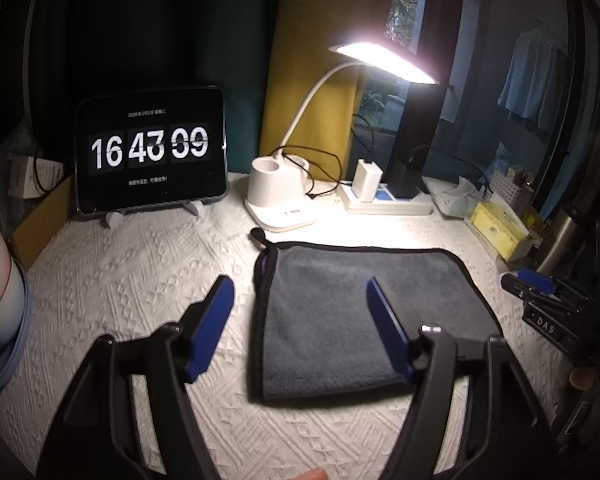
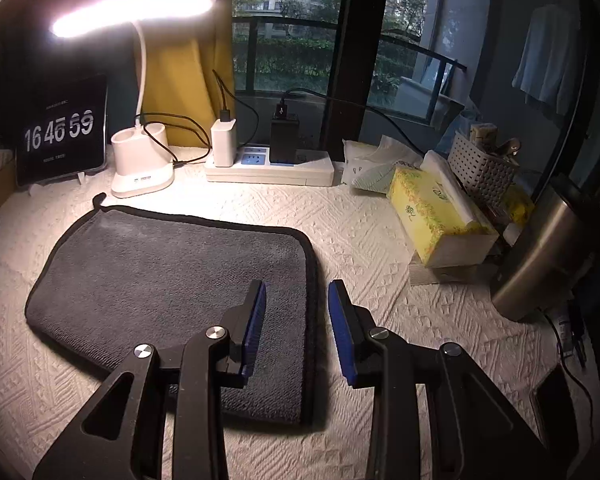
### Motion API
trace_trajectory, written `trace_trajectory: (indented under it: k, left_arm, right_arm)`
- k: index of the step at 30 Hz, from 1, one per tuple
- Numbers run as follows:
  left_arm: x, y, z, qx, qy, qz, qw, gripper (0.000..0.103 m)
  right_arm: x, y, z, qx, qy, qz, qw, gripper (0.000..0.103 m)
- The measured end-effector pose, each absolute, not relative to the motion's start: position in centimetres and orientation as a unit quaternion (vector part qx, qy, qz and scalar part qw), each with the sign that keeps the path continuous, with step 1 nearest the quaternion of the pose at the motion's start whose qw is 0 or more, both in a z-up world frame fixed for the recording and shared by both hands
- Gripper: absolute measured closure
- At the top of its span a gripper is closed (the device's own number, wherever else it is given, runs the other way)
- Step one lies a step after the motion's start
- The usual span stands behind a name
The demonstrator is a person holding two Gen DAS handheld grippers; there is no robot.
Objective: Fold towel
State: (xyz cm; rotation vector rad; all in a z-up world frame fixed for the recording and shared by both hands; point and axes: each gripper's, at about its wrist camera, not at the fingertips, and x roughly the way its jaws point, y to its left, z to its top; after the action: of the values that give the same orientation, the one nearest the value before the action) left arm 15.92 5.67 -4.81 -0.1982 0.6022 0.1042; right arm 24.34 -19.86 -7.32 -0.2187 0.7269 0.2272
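A dark grey towel (image 1: 364,312) with black edging lies folded flat on the white textured table cover; it also shows in the right wrist view (image 2: 172,280). My left gripper (image 1: 300,284) is open and empty, hovering over the towel's left edge, with its blue pads spread wide. My right gripper (image 2: 296,288) is open and empty, straddling the towel's right edge from above. The right gripper also shows at the far right of the left wrist view (image 1: 534,284). A small loop sticks out at the towel's far left corner (image 1: 256,234).
A tablet showing a clock (image 1: 150,156) stands at the back left. A lit white desk lamp (image 1: 280,196), a power strip (image 1: 384,200) with chargers, a yellow tissue box (image 2: 436,216), a basket (image 2: 480,168) and a steel flask (image 2: 540,256) line the back and right. A cup (image 1: 0,296) stands at the left.
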Motion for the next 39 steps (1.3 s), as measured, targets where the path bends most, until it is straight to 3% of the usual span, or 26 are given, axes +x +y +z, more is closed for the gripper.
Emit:
trace_trajectory:
  k: [39]
  left_arm:
    - [5.8, 1.3, -3.3, -0.078, 0.237, 0.022, 0.968, 0.033]
  right_arm:
    - [13.3, -21.1, -3.4, -0.099, 0.297, 0.139, 0.939, 0.069]
